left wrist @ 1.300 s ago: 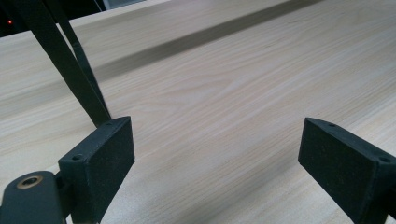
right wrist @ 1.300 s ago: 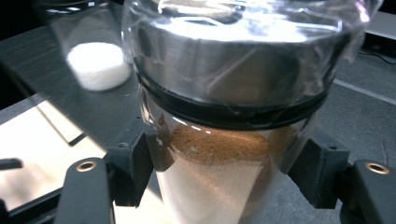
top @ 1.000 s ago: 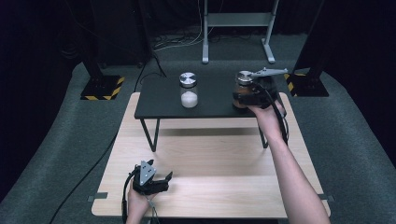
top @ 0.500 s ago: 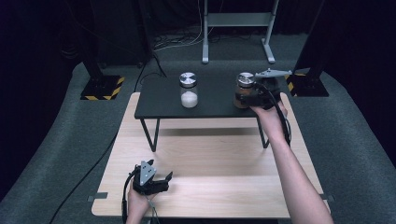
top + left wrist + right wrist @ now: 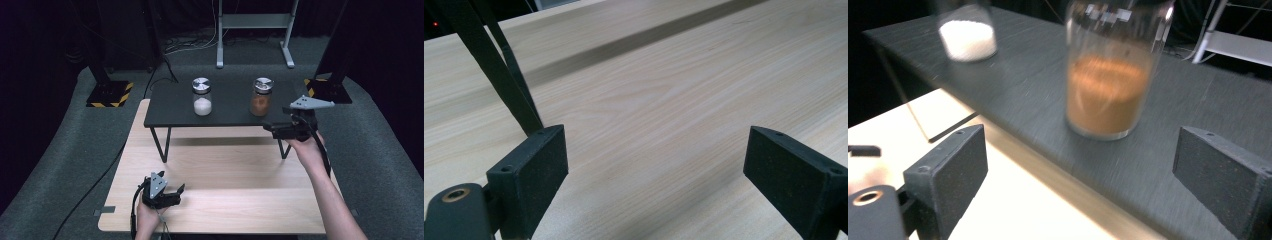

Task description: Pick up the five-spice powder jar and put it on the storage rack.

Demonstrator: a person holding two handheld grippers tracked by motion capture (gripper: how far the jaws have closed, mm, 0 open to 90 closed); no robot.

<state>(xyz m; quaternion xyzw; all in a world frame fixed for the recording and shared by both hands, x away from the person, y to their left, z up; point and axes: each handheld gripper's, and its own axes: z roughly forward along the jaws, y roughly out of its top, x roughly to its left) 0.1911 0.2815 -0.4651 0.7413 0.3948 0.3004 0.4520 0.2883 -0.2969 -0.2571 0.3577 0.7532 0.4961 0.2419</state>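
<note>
Dark floor surrounding a pale wooden surface (image 5: 225,170), carrying a low black shelf (image 5: 225,107) toward the far side. Standing on that shelf: a white-powder jar (image 5: 202,96) and, well apart to its right, a brown-powder jar (image 5: 261,96). Hovering near the shelf's right front corner, the right gripper (image 5: 270,129), jaws spread. Resting low at the near edge, the left gripper (image 5: 172,195).

Looking along the left gripper (image 5: 656,165): jaws gaping wide over bare wood, holding nothing.

Looking along the right gripper (image 5: 1080,170): jaws wide, empty, the brown-powder jar (image 5: 1110,75) standing ahead between them, untouched.
</note>
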